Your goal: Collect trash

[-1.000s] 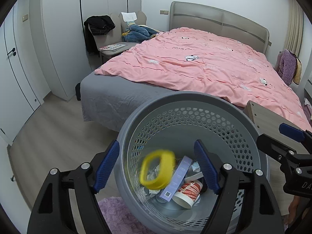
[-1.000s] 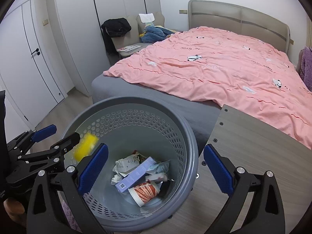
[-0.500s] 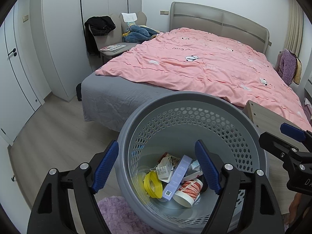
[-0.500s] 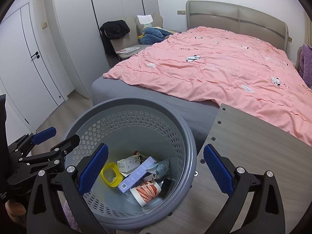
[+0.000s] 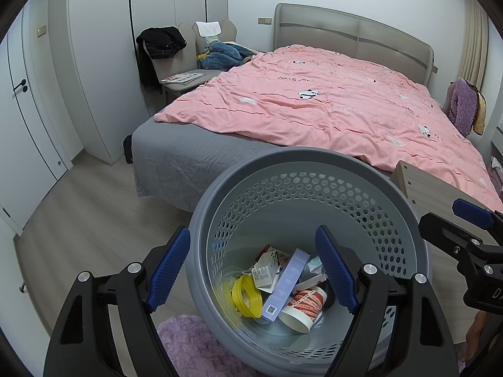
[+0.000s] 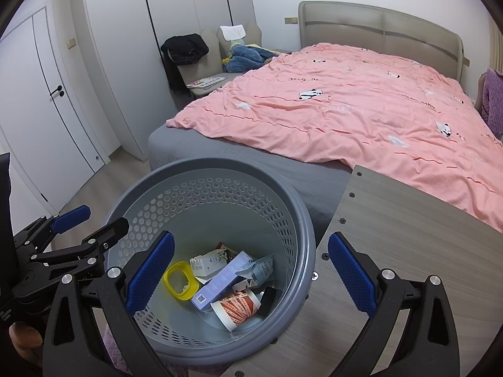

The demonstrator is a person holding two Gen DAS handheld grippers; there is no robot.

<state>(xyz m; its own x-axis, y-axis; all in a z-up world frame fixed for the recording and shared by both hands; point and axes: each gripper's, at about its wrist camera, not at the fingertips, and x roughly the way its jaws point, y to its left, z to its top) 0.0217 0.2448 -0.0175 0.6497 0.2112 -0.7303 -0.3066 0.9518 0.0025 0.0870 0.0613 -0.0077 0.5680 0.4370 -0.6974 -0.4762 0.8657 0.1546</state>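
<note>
**Mia:** Where is the trash?

**Ben:** It is all at the bottom of the grey bin (image 5: 314, 169). The bin has little holes in its wall. The left gripper (image 5: 254, 270) hangs over it with its two blue fingers (image 5: 335, 271) wide apart. Nothing is between them but air, and the trash lies low down past the tips.

**Mia:** What is in there?

**Ben:** A yellow ring (image 5: 246, 295) leans near the left finger's side. Next to it is a pale purple box (image 5: 287, 282), and a white cup with red stripes (image 5: 303, 306) lies on its side, close under the right finger. Some white crumpled packets (image 5: 265, 271) lie behind them.

**Mia:** And the other gripper?

**Ben:** The right gripper (image 6: 251, 270) has its fingers spread wide too, and it holds nothing. Its left finger (image 6: 151, 271) is over the bin, just beside the yellow ring (image 6: 180, 279). Its right finger is over the wooden board (image 6: 408, 235) beside the bin (image 6: 220, 165).

**Mia:** Can you read any words?

**Ben:** The purple box (image 6: 223, 279) has a small square code on its end. The cup (image 6: 237, 308) and packets have print, but it is too small to read. The pink blanket (image 6: 345, 110) on the bed past the fingers has pandas and tiny words that I cannot read.
</note>
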